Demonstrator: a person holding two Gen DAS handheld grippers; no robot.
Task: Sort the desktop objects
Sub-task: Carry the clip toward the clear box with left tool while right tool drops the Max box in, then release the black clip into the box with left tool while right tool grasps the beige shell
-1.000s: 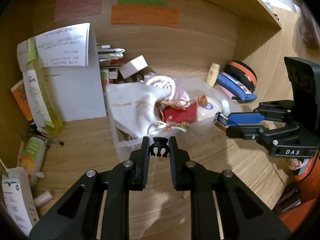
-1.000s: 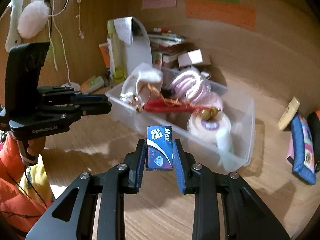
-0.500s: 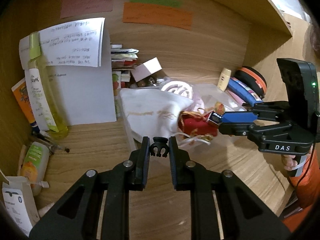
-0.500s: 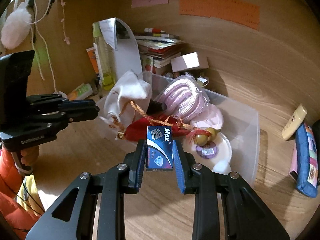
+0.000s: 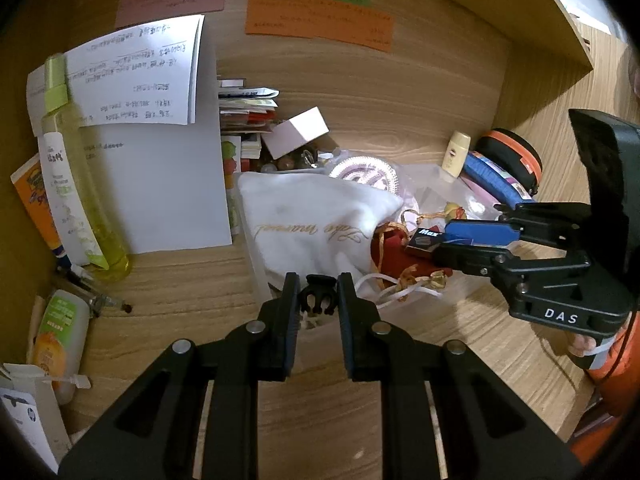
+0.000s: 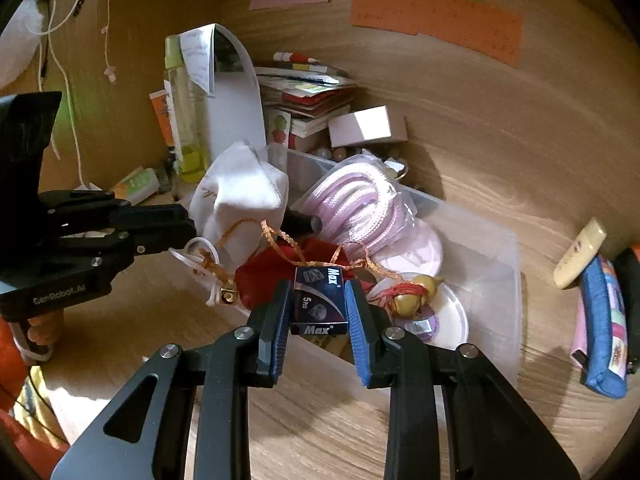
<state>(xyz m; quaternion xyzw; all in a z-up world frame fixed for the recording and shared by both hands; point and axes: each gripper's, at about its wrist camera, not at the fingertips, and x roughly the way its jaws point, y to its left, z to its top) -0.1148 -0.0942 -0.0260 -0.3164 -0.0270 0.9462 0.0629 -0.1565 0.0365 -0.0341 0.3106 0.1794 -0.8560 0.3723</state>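
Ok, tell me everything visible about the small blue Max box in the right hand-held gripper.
The Max box is a small dark-blue carton, seemingly glossy card, printed "Max" at top and bottom and "5 Pcs". It looks closed and undamaged, standing upright, pinched on both sides by the right hand-held gripper and hanging above the clear bin's near edge, over the red pouch.

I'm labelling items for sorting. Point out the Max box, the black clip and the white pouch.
Max box (image 6: 319, 300), right wrist view, on its dark blue front face.
black clip (image 5: 318, 294), left wrist view, on its body.
white pouch (image 5: 308, 220), left wrist view, on its cloth front.
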